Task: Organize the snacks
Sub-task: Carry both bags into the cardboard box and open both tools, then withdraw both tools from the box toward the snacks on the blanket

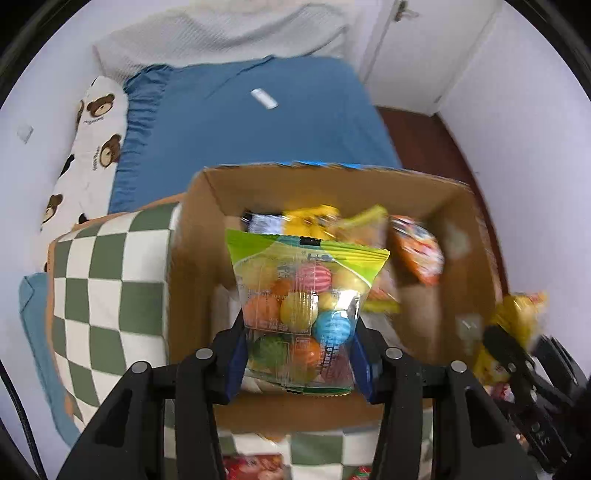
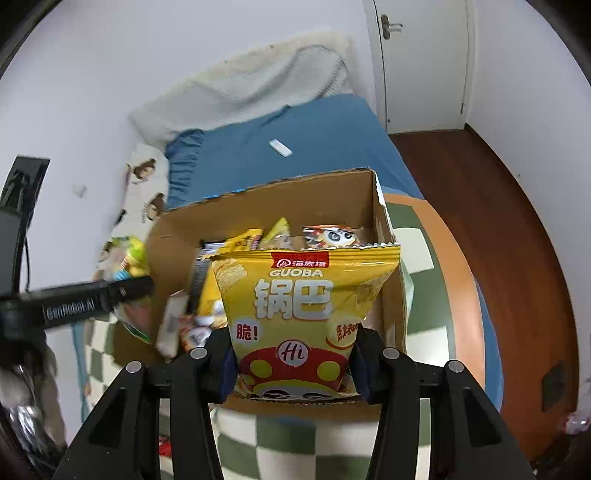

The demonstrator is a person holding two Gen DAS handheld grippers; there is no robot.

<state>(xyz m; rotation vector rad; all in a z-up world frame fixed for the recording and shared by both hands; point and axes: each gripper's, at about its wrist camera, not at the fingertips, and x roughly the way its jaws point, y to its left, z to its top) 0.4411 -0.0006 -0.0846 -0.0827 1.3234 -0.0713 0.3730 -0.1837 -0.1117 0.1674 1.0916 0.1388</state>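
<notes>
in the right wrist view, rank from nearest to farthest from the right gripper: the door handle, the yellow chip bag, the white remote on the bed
1. Yellow chip bag, held in the right gripper.
2. White remote, on the blue bed past the box.
3. Door handle, top right, far wall.

Between my left jaws I count one clear bag of coloured candy balls [image 1: 301, 310], about nine balls showing inside. Between my right jaws, one yellow Guoba crisp packet [image 2: 306, 314]. Beyond both sets of jaws, one cardboard box [image 2: 273, 195] with at least five more packets [image 2: 332, 236] in it; blur hides the exact number. Further ahead, one white remote [image 2: 280, 148] on one bed [image 2: 332, 147]
</notes>
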